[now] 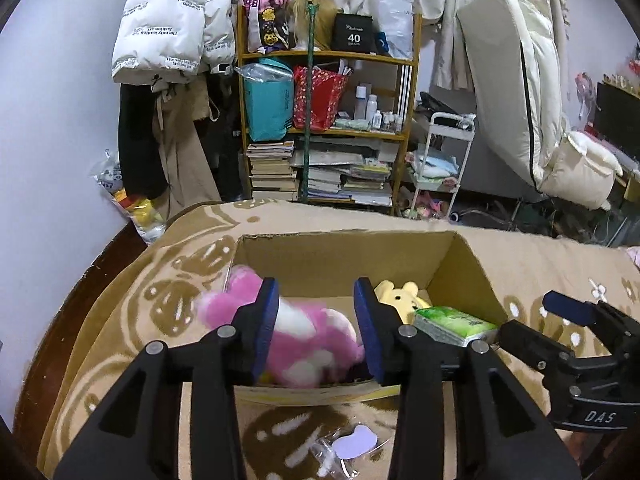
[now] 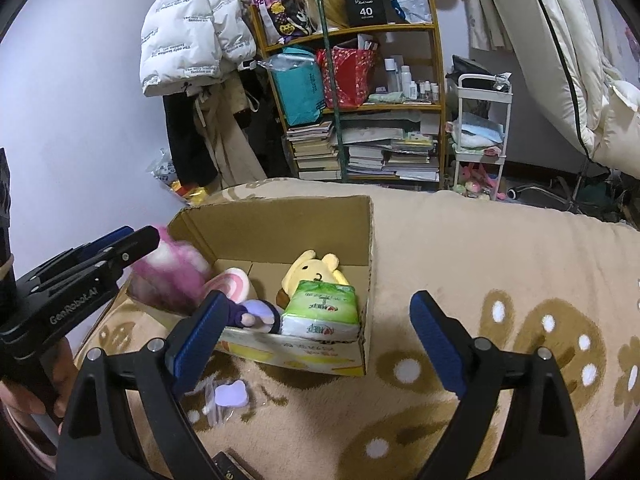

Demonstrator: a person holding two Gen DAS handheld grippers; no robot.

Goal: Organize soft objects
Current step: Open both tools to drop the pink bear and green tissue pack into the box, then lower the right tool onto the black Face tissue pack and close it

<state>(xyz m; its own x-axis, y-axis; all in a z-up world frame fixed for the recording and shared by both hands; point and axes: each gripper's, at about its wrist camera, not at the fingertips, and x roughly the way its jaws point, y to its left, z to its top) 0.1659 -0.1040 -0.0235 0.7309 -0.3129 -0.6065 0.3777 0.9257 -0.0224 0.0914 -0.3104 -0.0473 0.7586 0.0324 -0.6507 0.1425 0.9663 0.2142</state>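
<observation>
An open cardboard box [image 1: 468, 264] [image 2: 370, 240] stands on the beige patterned blanket. In it lie a yellow plush [image 1: 400, 300] [image 2: 314, 270], a green tissue pack [image 1: 454, 324] [image 2: 324, 308], a pink-striped plush [image 2: 234, 282] and a purple plush [image 2: 256, 314]. A pink and white plush [image 1: 308, 336] [image 2: 176, 276], blurred, sits between the fingers of my left gripper [image 1: 316, 328] at the box's left side; the jaws stand apart and I cannot tell whether they grip it. My right gripper [image 2: 316, 340] is open and empty, in front of the box.
A small clear packet with a lilac tag [image 1: 354, 446] [image 2: 230, 396] lies on the blanket [image 2: 500, 264] in front of the box. Behind the bed stand a cluttered shelf [image 1: 328, 120], a white trolley [image 2: 480, 136], hanging coats [image 1: 176, 40] and a folded mattress [image 1: 520, 80].
</observation>
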